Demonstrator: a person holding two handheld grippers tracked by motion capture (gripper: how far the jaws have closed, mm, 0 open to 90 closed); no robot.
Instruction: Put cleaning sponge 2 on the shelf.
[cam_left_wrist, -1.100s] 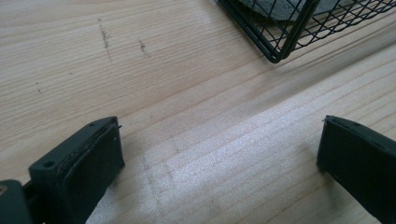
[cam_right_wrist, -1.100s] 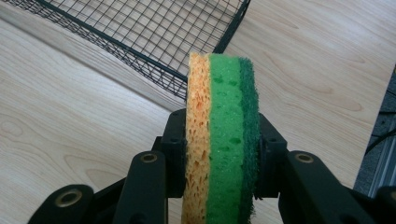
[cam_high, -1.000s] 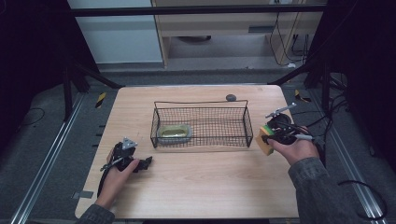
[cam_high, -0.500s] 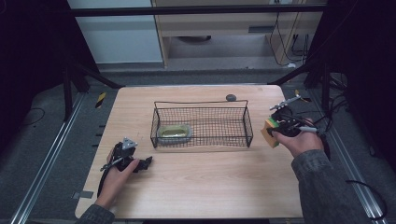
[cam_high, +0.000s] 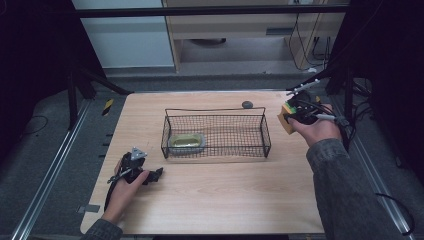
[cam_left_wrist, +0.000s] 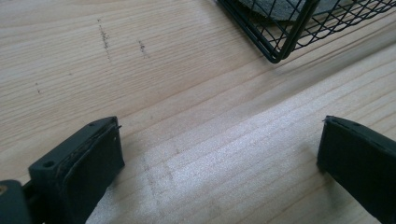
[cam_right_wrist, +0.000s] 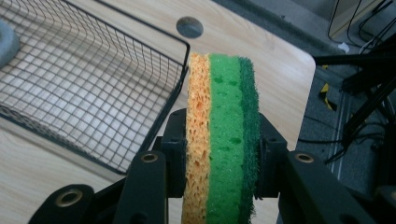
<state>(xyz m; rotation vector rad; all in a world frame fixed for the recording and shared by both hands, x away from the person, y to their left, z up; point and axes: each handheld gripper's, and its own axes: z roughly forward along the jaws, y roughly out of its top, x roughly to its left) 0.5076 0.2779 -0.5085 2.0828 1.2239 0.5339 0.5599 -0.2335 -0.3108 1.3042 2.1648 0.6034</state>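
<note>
Right gripper (cam_right_wrist: 219, 154): clamped on sponge (cam_right_wrist: 223, 135), held on edge beside wire basket (cam_high: 215, 131).
Left gripper (cam_left_wrist: 219, 154): jaws apart, resting on table (cam_high: 225, 195).

Overhead view; two close tool-mounted views

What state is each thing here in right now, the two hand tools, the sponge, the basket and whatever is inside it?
Left gripper: open, jaws wide apart, low over bare wood, holding nothing.
Right gripper: shut on the sponge, right of the basket.
Sponge: clamped on edge between the jaws, orange, light green and dark green layers side by side.
Wire basket: upright on the table, open-topped.
Green-yellow sponge: lying flat inside the basket's left end.
</note>
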